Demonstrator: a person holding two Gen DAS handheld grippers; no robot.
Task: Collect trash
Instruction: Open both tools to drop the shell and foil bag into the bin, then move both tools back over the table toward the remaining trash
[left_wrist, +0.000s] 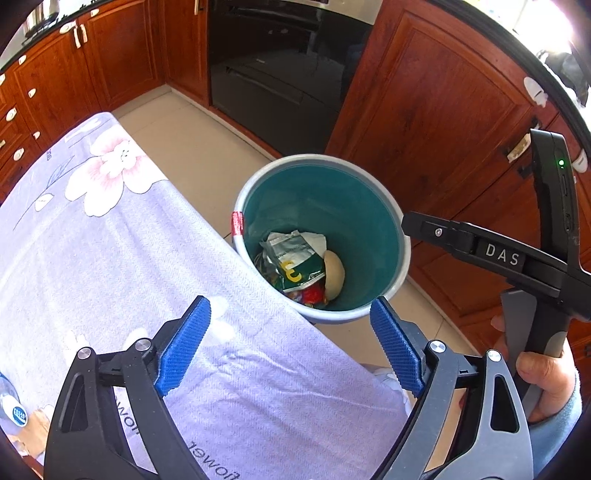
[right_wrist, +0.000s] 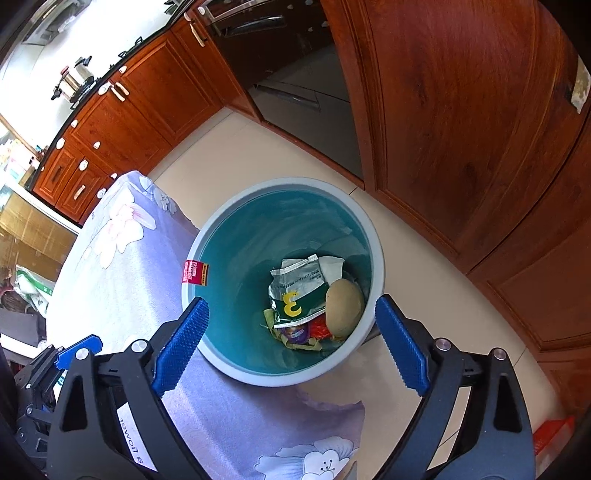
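Scene: kitchen, wood cabinets, tiled floor; worktop (left_wrist: 110, 236) w/ lilac floral cloth fills left half of left-wrist view.
Bin: teal inside, pale rim (right_wrist: 280, 284); stands on floor just beside worktop edge, centre of both views. Red label on rim, left side.
Trash in bin: foil wrapper w/ yellow "3" (right_wrist: 295, 295), round beige item (potato or bun, can't tell) (right_wrist: 343, 306), red + purple scraps under them, bottom right of bin floor.
L gripper: (left_wrist: 290, 343) lower centre of left view, jaws spread wide, nothing between pads; hangs over worktop edge, aimed down toward bin.
R gripper: (right_wrist: 291, 343) lower centre of right view, jaws spread wide, empty; sits over bin's near rim, looking straight in.
R gripper body: also shows at right edge of left view, held by a hand (left_wrist: 543, 387) in pale blue sleeve.
Done (judged): several bits already binned; both grippers empty, so nothing in transit.
Left (judged): cloth in view looks bare of trash. At lower-left edge of left view, a bottle cap/label (left_wrist: 16, 413) & brown scrap, partly cut off; may be the next pick, can't confirm.
Next (judged): swing back to worktop, check the lower-left items.
Risk: bin close to hanging cloth; a gripper snagging the cloth could drag it.
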